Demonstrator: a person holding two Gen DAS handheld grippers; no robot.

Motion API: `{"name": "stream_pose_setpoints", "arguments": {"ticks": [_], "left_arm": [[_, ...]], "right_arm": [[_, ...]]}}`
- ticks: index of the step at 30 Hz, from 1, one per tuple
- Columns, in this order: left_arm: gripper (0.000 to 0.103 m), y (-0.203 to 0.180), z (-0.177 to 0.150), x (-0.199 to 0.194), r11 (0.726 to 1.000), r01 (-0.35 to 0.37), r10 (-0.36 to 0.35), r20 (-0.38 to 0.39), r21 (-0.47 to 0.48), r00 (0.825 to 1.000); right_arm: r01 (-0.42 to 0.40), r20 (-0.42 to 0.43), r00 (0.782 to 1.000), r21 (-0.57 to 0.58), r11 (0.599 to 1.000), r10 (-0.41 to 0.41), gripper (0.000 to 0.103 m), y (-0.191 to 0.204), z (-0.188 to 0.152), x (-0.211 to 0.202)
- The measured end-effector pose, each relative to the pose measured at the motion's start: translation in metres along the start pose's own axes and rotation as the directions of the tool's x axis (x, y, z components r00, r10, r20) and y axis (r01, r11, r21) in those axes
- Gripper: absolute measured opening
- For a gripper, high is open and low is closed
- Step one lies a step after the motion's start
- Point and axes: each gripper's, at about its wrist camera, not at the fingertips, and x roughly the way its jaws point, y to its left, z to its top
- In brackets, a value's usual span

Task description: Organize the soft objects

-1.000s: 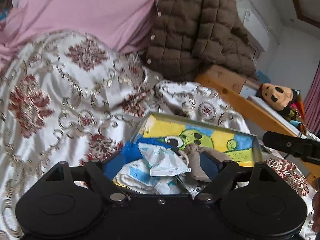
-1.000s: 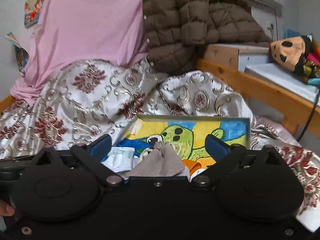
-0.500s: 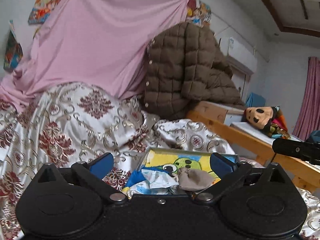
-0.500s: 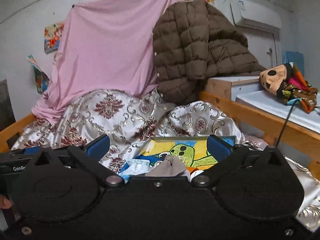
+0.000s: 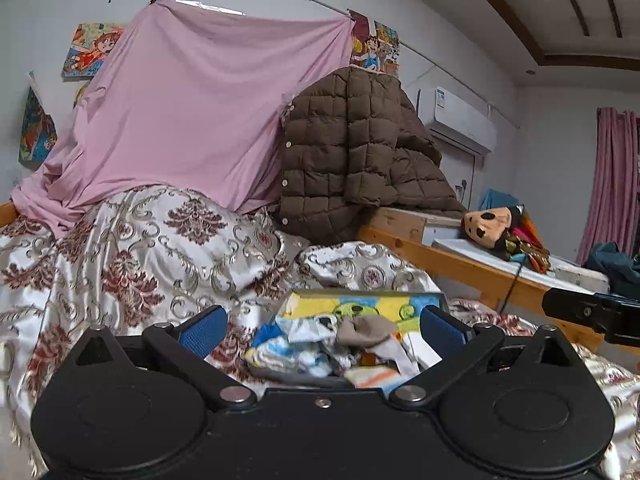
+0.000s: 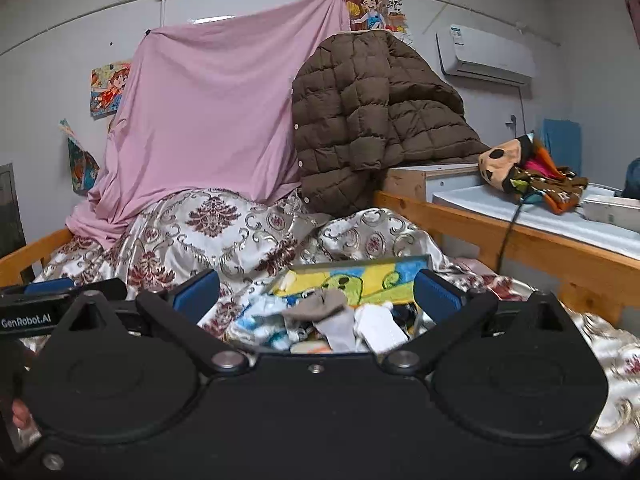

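We hold both tools low over a bed draped in a floral satin quilt (image 5: 168, 248), looking toward a shallow box (image 5: 362, 306) with a cartoon-printed lid. The box sits on the quilt, its long side running across our view, its lid tilted up behind it. Heaped inside are small soft items (image 5: 320, 344): a grey-brown sock (image 6: 320, 304), white and blue-patterned pieces, their shapes too jumbled to sort out. Behind the box a pink sheet (image 5: 208, 112) hangs from a wall rail, a brown quilted jacket (image 6: 372, 120) slumped beside it. Right of the box, past a wooden bed rail (image 6: 520, 236), a plush toy (image 6: 504, 164) lies on a white surface. The left gripper (image 5: 320, 326) stands wide and empty, as does the right gripper (image 6: 316, 294). Each tool's black body cuts off the box's near edge.
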Motion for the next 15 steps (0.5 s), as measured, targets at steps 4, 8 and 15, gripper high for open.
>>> {"name": "stream_pose_setpoints", "arguments": {"ticks": [4,8,15], "left_arm": [[0.102,-0.001,-0.014,-0.019,1.0,-0.014,0.014,-0.01,0.009,1.0],[0.102,-0.001,-0.026,-0.034,1.0,-0.022,0.022,-0.029,-0.001,0.999],[0.102,-0.001,-0.045,-0.056,0.999,-0.045,0.044,-0.061,-0.014,0.997]], "right_arm": [[0.012,-0.005,1.0,-0.014,1.0,-0.012,0.102,0.004,-0.015,-0.016],[0.014,-0.016,1.0,-0.016,1.0,-0.014,0.102,0.005,-0.026,-0.031],[0.026,-0.023,0.999,-0.031,0.999,-0.027,0.102,0.011,-0.051,-0.064]]}}
